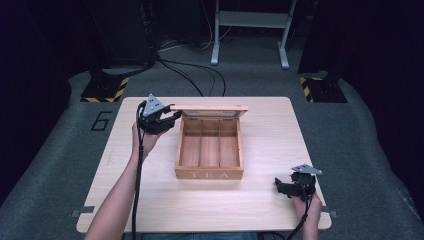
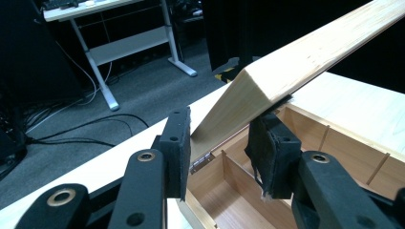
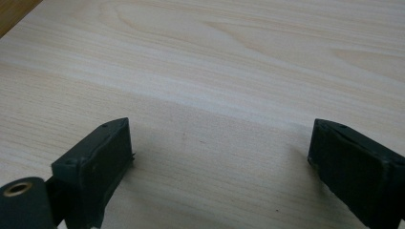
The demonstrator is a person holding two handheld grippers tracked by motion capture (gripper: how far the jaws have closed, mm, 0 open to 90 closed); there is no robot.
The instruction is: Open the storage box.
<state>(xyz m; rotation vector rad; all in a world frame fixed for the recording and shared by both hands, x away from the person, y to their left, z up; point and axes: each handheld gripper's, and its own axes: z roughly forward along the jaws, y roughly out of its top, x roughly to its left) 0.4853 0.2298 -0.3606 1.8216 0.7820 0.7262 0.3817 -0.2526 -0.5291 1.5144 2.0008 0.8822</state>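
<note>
Holding: the left gripper (image 2: 217, 143) is clamped on the corner of the tea box lid (image 2: 305, 59), so the lid stays up.
Box: the wooden tea box (image 1: 210, 150) sits in the middle of the table (image 1: 270, 200), open and empty.
Waiting: the right gripper (image 1: 281, 187) rests near the table's front corner, jaws wide apart, holding nothing.
</note>
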